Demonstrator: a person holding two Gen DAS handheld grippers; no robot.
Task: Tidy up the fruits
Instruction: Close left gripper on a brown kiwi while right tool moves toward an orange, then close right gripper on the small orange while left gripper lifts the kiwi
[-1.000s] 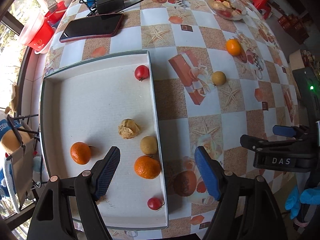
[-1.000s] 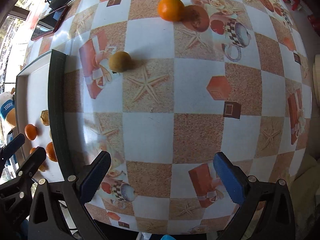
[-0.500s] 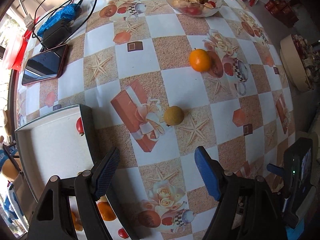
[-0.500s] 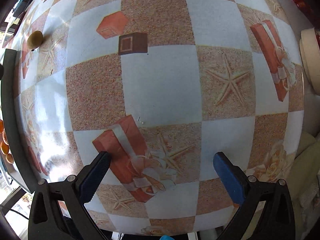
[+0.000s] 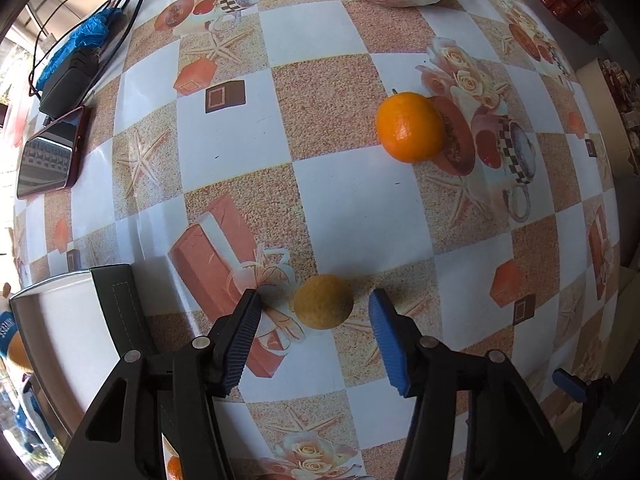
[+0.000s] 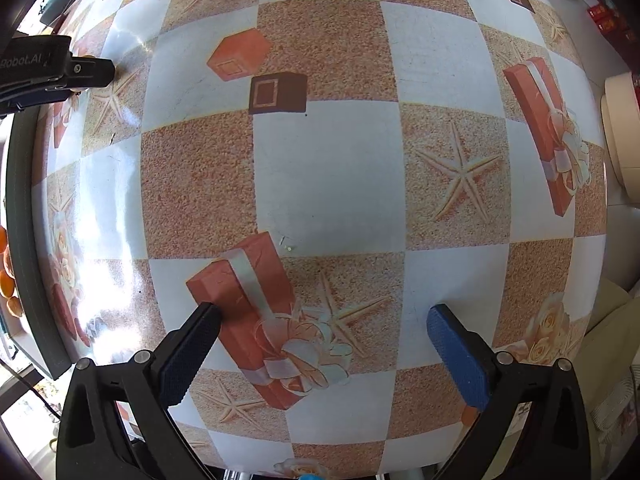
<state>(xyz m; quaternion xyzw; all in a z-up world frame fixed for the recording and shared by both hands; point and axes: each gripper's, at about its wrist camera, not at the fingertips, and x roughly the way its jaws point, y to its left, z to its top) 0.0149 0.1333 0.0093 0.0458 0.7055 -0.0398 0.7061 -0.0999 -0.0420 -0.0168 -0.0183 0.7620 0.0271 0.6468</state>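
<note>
Yellow-brown, the small round fruit (image 5: 323, 306) sat on the surface (image 5: 352, 208) directly between our left tongs (image 5: 314, 320), whose jaws had just been closing yet stood clear of it; our right tongs (image 6: 320, 336) gaped empty, well apart.
</note>
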